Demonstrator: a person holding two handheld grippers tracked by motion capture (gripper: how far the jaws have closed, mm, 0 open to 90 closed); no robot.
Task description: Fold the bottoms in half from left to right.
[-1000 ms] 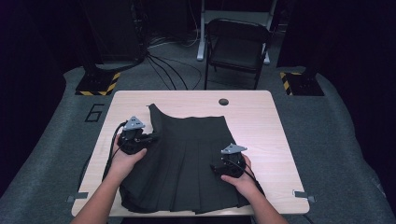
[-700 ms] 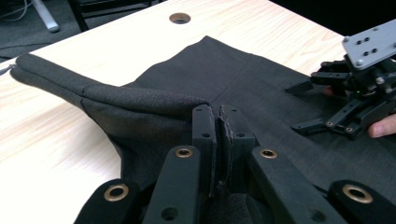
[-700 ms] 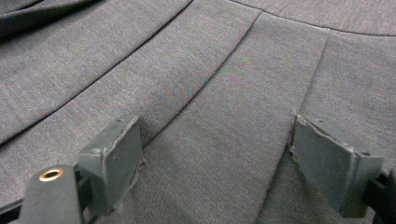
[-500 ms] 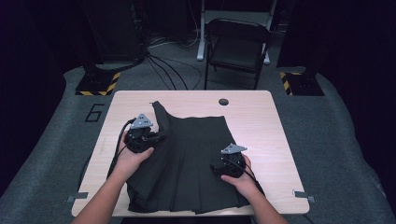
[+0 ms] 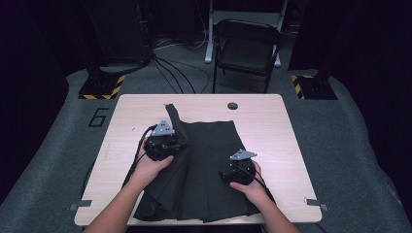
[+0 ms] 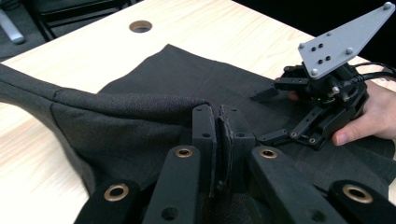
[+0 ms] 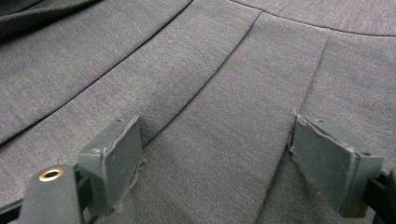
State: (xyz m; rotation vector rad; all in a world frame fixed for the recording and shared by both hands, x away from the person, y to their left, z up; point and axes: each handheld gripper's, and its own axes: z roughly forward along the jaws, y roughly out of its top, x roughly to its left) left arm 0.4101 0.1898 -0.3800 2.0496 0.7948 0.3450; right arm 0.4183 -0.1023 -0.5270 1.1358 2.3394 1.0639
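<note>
Skirt (image 5: 204, 165) on table (image 5: 272, 126) | left hand-held gripper (image 6: 218, 135) clenched on skirt edge | right hand-held gripper (image 7: 217, 158) released | chair (image 5: 248, 48) beyond

A dark lab or studio: black curtains, floor cables (image 5: 167, 73), hazard-striped stand bases (image 5: 101, 87), a folding chair (image 5: 248, 51).

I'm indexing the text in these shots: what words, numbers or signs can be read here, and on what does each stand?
"6": a large dark numeral on the grey floor mat, left of the table.
Yellow-and-black hazard stripes, a sign without words, on the black stand bases at the far left and far right.
Nothing readable on the dark pleated skirt, the folding chair or either gripper.
</note>
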